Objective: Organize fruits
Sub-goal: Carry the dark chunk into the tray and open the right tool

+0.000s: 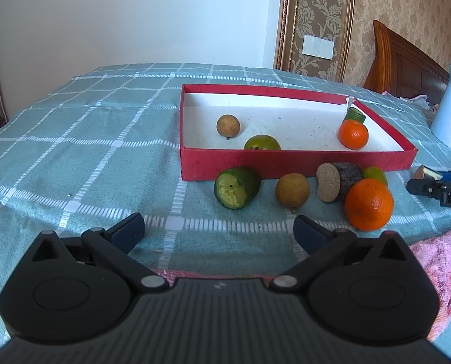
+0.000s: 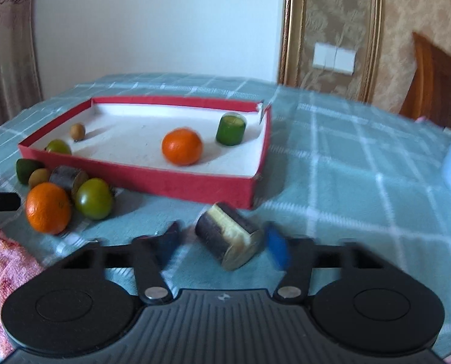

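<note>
From the left wrist, we held the left gripper [image 1: 219, 230] wide and empty before the red box [image 1: 298, 163]: four fruits lay inside, five pieces outside on the cloth.

From the right wrist, our right gripper [image 2: 222, 245] stood narrowed around a dark cane piece [image 2: 225, 238]; blur hid whether the pads pressed. We judged a square, centred squeeze best before lifting it boxward.

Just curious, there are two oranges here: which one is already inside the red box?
The smaller-looking orange on the red box's white floor, beside the green cucumber chunk. The other orange lies outside on the checked cloth, amid loose fruit.
</note>
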`<act>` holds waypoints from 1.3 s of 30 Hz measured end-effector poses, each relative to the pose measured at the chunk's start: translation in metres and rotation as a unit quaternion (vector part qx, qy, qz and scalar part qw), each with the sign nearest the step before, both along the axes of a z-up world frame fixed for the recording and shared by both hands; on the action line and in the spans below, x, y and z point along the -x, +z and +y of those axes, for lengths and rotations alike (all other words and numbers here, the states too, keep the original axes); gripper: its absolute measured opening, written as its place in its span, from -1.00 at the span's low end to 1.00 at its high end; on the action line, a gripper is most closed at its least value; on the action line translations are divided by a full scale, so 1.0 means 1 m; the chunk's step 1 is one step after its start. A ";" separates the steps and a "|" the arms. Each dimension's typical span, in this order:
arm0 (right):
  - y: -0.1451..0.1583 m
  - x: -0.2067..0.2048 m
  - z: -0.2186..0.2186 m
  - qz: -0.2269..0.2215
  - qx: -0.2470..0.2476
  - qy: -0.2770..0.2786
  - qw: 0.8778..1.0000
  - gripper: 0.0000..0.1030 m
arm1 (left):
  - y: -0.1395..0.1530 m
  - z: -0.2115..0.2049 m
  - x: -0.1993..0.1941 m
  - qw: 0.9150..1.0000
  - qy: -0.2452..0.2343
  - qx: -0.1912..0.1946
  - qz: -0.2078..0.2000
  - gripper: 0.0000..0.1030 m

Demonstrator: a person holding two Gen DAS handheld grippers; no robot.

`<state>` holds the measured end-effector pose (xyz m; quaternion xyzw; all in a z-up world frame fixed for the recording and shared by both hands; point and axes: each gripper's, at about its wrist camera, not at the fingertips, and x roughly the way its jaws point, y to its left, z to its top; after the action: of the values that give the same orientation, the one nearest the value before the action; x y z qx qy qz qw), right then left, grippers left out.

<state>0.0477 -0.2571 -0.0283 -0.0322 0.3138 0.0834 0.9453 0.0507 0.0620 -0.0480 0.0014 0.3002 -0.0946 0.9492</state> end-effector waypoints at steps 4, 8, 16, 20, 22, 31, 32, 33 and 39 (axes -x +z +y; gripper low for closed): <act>0.000 0.004 -0.001 0.000 -0.009 -0.008 1.000 -0.14 | 0.000 0.000 0.000 1.000 0.000 0.001 0.000 1.00; 0.002 0.010 -0.002 -0.010 -0.021 -0.014 1.000 -0.13 | -0.001 0.000 0.000 1.000 0.000 0.003 -0.001 1.00; 0.012 0.018 0.004 -0.040 -0.023 -0.020 0.999 -0.13 | -0.001 0.000 0.000 1.000 0.000 0.000 0.000 1.00; 0.024 0.013 0.013 -0.053 -0.018 -0.013 0.998 -0.13 | -0.001 0.000 -0.001 1.000 -0.001 -0.003 0.001 1.00; 0.029 0.008 0.019 -0.062 -0.010 -0.009 0.998 -0.13 | -0.001 0.000 -0.001 1.000 -0.001 -0.002 0.000 1.00; 0.036 -0.031 0.029 -0.060 0.001 -0.017 0.998 -0.13 | -0.001 0.000 -0.001 1.000 -0.001 -0.003 0.000 1.00; 0.036 -0.036 0.030 -0.057 0.002 -0.018 0.998 -0.13 | -0.001 0.000 -0.001 1.000 -0.001 -0.003 0.001 1.00; 0.036 -0.042 0.031 -0.053 0.005 -0.019 0.998 -0.13 | -0.001 0.000 -0.001 1.000 -0.001 -0.003 0.001 1.00; 0.026 -0.070 0.035 -0.034 0.020 -0.028 0.999 -0.13 | -0.001 0.000 -0.001 1.000 -0.001 -0.003 0.001 1.00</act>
<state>0.1174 -0.2221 -0.0019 -0.0448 0.2840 0.0494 0.9565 0.0513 0.0615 -0.0489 0.0050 0.3012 -0.0946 0.9488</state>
